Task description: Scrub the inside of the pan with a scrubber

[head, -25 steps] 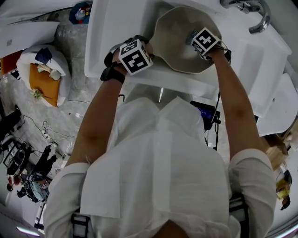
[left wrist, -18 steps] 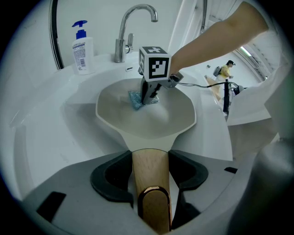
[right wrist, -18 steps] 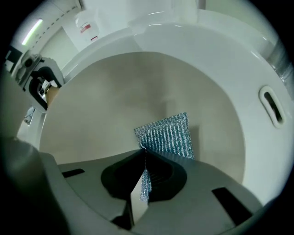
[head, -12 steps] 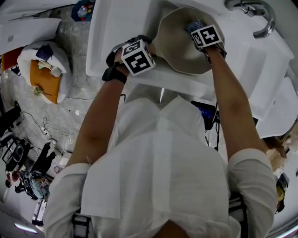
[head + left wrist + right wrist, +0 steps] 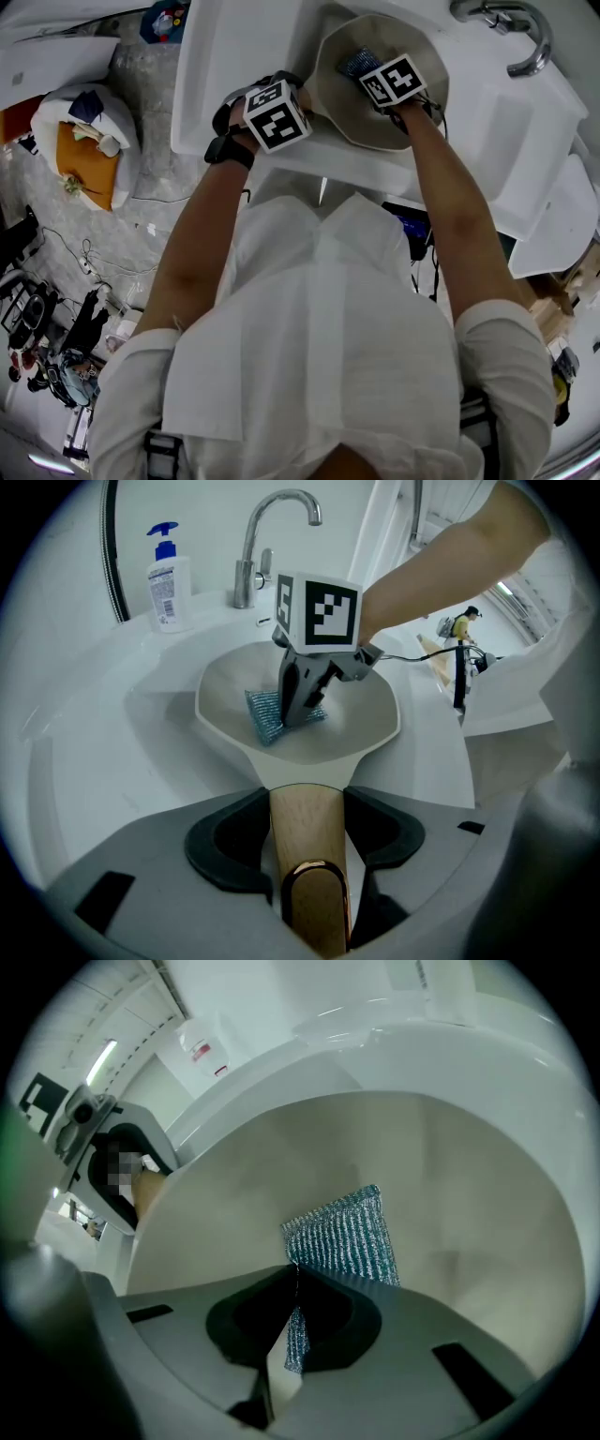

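Pinching scrubber (image 5: 342, 1237) inside pan (image 5: 370, 726), handle (image 5: 302, 832) gripped, bottle (image 5: 169, 583) label unreadable

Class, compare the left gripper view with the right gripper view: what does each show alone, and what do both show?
Left gripper view only: the left gripper shut on the wooden handle, the faucet and a soap bottle. Right gripper view only: the right gripper pinching the edge of the scrubber, seen up close. Both: the pan with the scrubber against its inside.
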### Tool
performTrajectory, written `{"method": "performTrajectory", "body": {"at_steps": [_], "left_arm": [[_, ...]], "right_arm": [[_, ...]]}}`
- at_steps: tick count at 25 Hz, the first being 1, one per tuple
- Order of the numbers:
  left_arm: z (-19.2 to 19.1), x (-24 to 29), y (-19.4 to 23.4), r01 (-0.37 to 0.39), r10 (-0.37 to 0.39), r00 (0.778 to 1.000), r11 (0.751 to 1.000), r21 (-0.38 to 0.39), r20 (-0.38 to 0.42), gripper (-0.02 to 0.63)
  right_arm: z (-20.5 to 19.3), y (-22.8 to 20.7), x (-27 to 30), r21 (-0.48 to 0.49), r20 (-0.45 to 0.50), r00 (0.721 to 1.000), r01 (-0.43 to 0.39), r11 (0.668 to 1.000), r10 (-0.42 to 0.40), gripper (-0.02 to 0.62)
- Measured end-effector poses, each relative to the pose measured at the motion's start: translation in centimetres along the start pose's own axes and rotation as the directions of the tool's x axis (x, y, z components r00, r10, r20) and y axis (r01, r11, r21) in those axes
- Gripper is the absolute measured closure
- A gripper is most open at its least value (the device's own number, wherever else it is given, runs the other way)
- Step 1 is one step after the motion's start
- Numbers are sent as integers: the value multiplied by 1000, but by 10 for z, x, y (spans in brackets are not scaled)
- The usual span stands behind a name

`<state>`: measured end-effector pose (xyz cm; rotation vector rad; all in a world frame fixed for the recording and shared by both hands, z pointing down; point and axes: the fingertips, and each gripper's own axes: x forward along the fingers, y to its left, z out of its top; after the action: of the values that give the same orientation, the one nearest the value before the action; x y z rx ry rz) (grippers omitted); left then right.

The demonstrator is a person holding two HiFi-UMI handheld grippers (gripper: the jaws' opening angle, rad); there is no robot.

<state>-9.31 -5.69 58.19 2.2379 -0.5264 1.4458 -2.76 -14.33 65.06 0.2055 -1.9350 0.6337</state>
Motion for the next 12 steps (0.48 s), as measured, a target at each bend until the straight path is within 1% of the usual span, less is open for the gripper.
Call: {"method": "performTrajectory", "body": {"at_steps": [3,5,7,10,12], "left_arm": [[0,2,-1,1,-1,1000,1000,1,-1,350],[1,3,0,0,0,1000,1000,2,1,350],[1,2,0,-1,1,1000,1000,3,2,350],[0,0,0,-2,2,1000,1000,4,4,350],[1,1,0,-2,2,1000,1000,3,5,350]], "right_arm": [[-10,21,6,-16,-24,998,-62,998,61,578],[-16,29,7,-15,-38,996,-86,996,85,578],[-23,37,7,-3,-71,990,-120,993,120,578],[-35,49,5,20,-135,974,-178,984,180,579],[-37,51,3,45,-131,970,-201,979,205,580]]}}
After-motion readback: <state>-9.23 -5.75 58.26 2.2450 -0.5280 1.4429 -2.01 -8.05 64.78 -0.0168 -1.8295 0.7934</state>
